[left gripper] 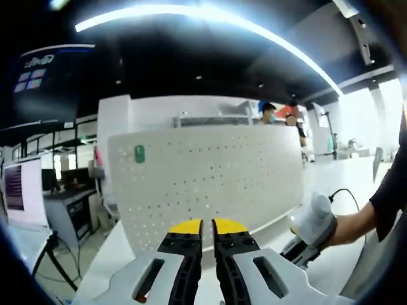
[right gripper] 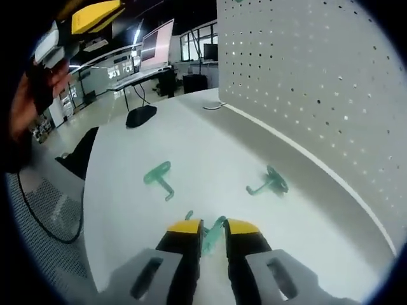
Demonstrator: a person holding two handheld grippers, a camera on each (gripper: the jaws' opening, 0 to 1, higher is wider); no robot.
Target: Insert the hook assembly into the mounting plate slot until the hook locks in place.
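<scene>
The left gripper view looks roughly level, straight at the front of the white pegboard [left gripper: 210,175], from a moderate distance; its own left gripper [left gripper: 207,223] rises at 6 o'clock, and the room's ceiling lights arc across 12 o'clock. The other handheld tool [left gripper: 313,225] enters at 4 o'clock.

The right gripper view sits low and close over the white table [right gripper: 127,190], tilted down and running alongside the pegboard, which fills 1 to 3 o'clock obliquely. Its own right gripper [right gripper: 212,226] rises at 6 o'clock.

Both views share the pegboard and the table at its foot: one sees the board head-on, the other edge-along.
</scene>
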